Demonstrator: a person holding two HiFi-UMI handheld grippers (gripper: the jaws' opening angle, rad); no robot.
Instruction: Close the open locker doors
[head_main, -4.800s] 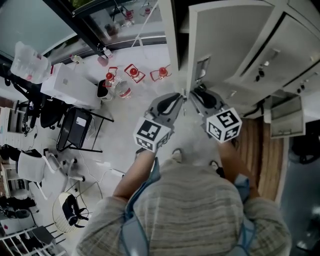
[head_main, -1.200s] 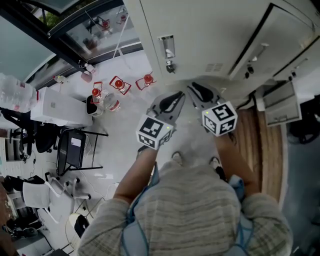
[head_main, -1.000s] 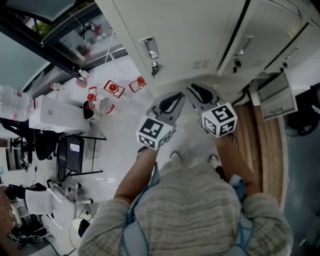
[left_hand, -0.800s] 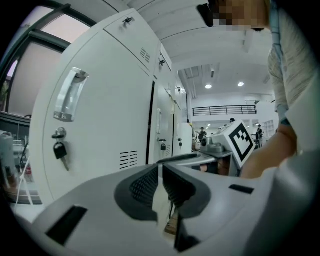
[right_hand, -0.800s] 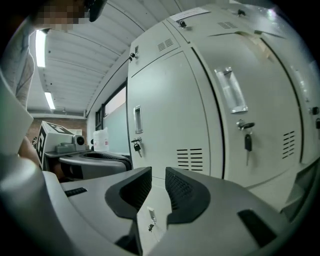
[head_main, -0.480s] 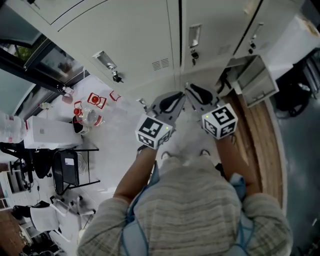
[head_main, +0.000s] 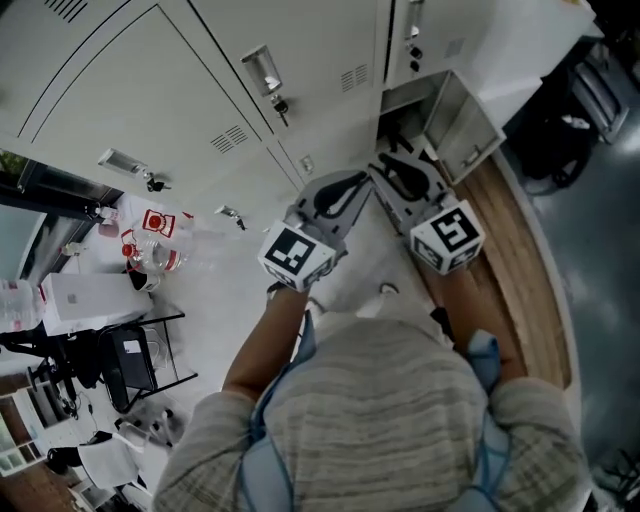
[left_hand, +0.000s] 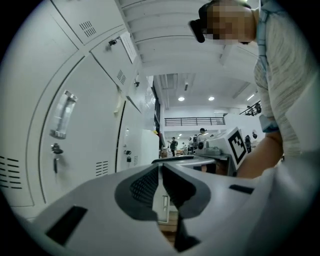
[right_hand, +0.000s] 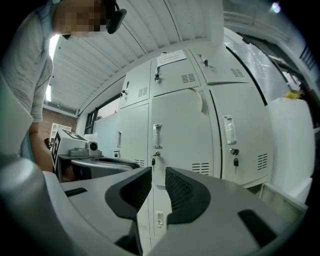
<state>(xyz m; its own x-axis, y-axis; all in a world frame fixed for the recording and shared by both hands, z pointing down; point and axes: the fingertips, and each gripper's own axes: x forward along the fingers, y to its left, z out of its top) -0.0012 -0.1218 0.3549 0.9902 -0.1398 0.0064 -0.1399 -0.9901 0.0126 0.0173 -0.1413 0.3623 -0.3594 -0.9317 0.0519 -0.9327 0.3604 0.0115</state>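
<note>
Grey moulded left hand-held gripper (head_main: 358, 182) at frame centre, ribbed pads closed together, empty, right hand-held gripper (head_main: 388, 168) beside it, jaws slightly apart on nothing, beyond, smooth white metal locker door (head_main: 462, 138) standing open upper right, closed louvred lockers (head_main: 200, 90) upper left.

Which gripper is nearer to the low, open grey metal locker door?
Right. The right gripper is just short of the open grey metal locker door, apart from it; the left gripper sits on its other side, farther away.
</note>
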